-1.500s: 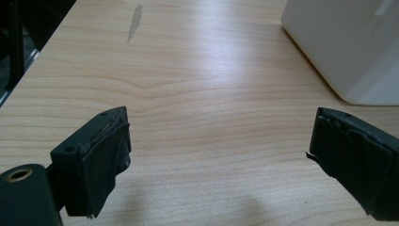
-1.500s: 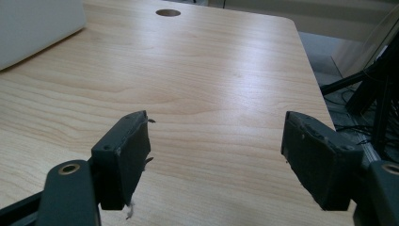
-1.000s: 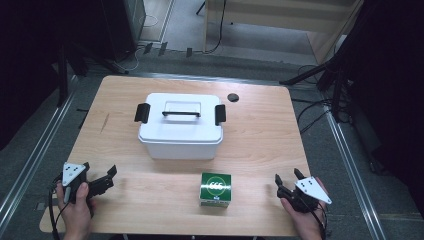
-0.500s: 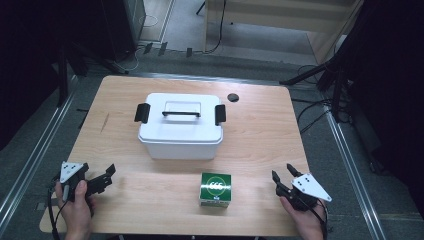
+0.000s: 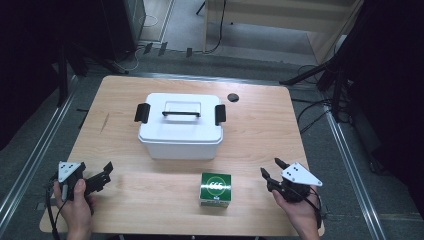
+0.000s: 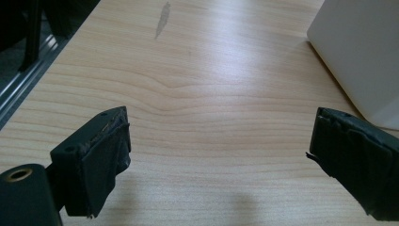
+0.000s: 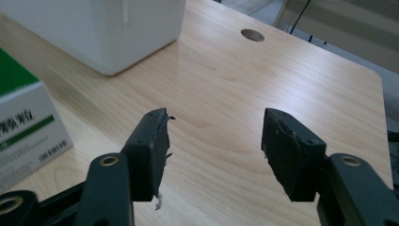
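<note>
Carton, green and white, stands on the wooden table near its front edge, just before the white storage box and apart from it. Its green top bears a round white emblem, not legible; in the right gripper view the white side carries a green band and small printed characters too blurred to read. Storage box: lid on, black handle, two black side clasps, no writing visible. Right gripper is held beside the carton, to its right and not touching; its jaws have just been opening and stand apart with nothing between them. Left gripper sits at the table's front left corner, jaws wide apart over bare wood. A round hole lies behind the box.
</note>
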`<control>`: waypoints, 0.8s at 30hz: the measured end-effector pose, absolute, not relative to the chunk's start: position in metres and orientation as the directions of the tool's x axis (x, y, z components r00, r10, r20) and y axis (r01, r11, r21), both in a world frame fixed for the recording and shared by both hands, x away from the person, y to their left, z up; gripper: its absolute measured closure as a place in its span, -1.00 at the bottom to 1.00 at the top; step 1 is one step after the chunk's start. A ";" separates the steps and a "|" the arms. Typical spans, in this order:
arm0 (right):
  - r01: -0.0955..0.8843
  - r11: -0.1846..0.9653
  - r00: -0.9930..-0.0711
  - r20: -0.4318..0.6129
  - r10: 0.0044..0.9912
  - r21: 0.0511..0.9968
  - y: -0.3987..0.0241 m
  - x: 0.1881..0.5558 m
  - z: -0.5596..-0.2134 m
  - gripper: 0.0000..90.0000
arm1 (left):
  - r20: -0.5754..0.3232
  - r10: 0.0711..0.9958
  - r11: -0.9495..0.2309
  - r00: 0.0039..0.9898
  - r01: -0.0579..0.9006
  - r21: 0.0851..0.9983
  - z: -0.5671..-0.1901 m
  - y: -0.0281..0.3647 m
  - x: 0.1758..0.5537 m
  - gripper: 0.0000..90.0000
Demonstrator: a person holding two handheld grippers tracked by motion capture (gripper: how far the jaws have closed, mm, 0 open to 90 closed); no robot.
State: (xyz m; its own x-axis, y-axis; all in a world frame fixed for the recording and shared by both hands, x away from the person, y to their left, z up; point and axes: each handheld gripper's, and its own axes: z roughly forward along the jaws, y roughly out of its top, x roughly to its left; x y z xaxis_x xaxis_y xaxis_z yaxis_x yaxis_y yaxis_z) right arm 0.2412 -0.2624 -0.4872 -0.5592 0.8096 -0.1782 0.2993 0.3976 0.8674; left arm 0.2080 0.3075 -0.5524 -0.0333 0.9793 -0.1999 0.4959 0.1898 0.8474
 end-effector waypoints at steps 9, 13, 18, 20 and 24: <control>0.303 0.446 -0.594 -0.199 0.779 0.842 -0.255 0.263 -0.466 -0.25 | -0.155 0.988 0.132 0.001 0.518 0.845 -0.552 0.304 0.210 -0.86; 0.300 0.484 -0.631 -0.209 0.747 0.822 -0.254 0.277 -0.451 -0.21 | -0.113 0.993 0.109 -0.021 0.493 0.863 -0.551 0.305 0.210 -0.86; 0.285 0.518 -0.647 -0.237 0.725 0.807 -0.253 0.289 -0.435 -0.20 | -0.115 0.993 0.110 -0.020 0.488 0.866 -0.551 0.306 0.210 -0.86; 0.281 0.529 -0.663 -0.236 0.710 0.801 -0.253 0.294 -0.429 -0.14 | -0.101 0.994 0.102 -0.029 0.492 0.865 -0.551 0.306 0.210 -0.86; 0.258 0.573 -0.711 -0.248 0.658 0.778 -0.249 0.305 -0.416 -0.09 | -0.077 0.996 0.091 -0.049 0.487 0.868 -0.551 0.304 0.211 -0.86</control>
